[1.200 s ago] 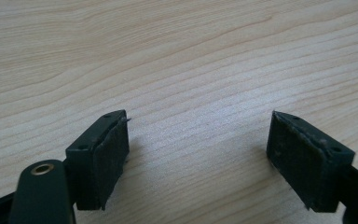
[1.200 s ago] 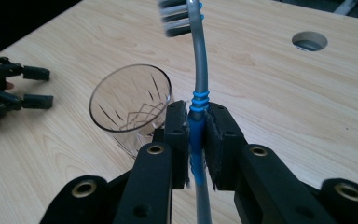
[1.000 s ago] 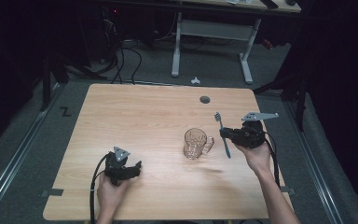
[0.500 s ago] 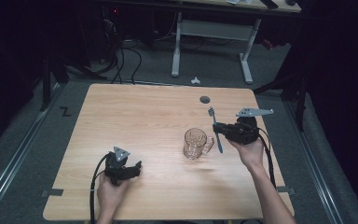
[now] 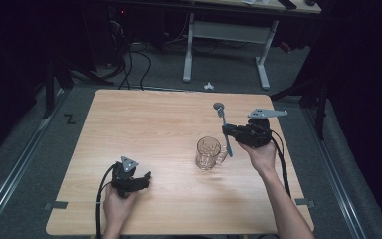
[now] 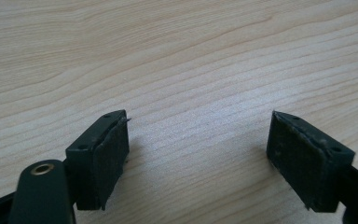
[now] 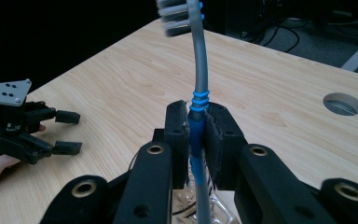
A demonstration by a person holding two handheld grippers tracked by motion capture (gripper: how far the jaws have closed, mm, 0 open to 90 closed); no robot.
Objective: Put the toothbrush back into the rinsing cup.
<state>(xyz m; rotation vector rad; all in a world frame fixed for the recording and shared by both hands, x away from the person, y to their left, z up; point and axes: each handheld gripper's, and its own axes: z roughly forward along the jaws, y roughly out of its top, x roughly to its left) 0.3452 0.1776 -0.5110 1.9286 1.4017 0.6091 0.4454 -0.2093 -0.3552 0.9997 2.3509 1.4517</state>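
Jaws w/ toothbrush now nearer mug

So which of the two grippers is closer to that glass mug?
Right. The right gripper, clamped on a toothbrush, hangs just beside the glass mug. The left gripper rests apart, nearer the table's front edge.

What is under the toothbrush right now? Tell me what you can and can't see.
The glass mug sits on the wooden table below the toothbrush, which the right gripper clamps on its blue grip. The gripper's body hides most of the mug in its own view.
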